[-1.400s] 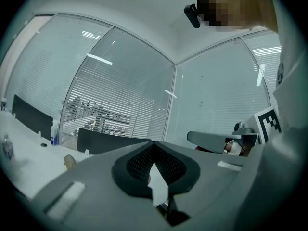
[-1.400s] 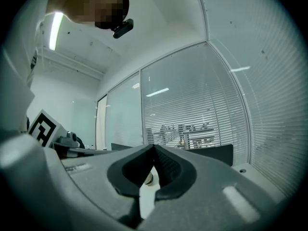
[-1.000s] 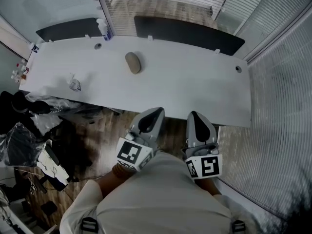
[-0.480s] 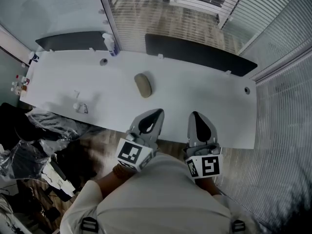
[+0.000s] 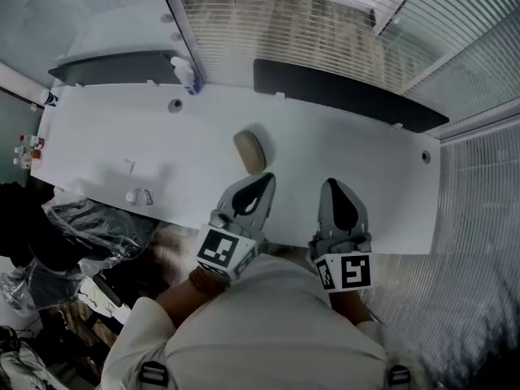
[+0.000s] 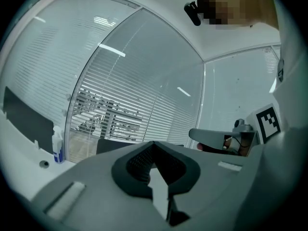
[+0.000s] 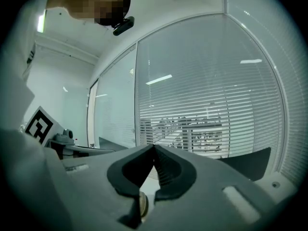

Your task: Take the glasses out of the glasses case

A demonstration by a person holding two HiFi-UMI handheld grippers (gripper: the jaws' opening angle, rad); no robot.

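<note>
Approach step, prob.: left hand-held gripper [image 5: 266,178] & right hand-held gripper [image 5: 332,184] both closed tight, empty, over tabletop's [image 5: 357,169] near edge; next, reach glasses case [image 5: 250,151] & open it.

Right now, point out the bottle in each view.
Head view: bottle at the table's far edge, upper left.
Left gripper view: bottle at far left, on the table.
Right gripper view: not in it.
Shared landmark: the blinds behind the table, in all three views.
</note>
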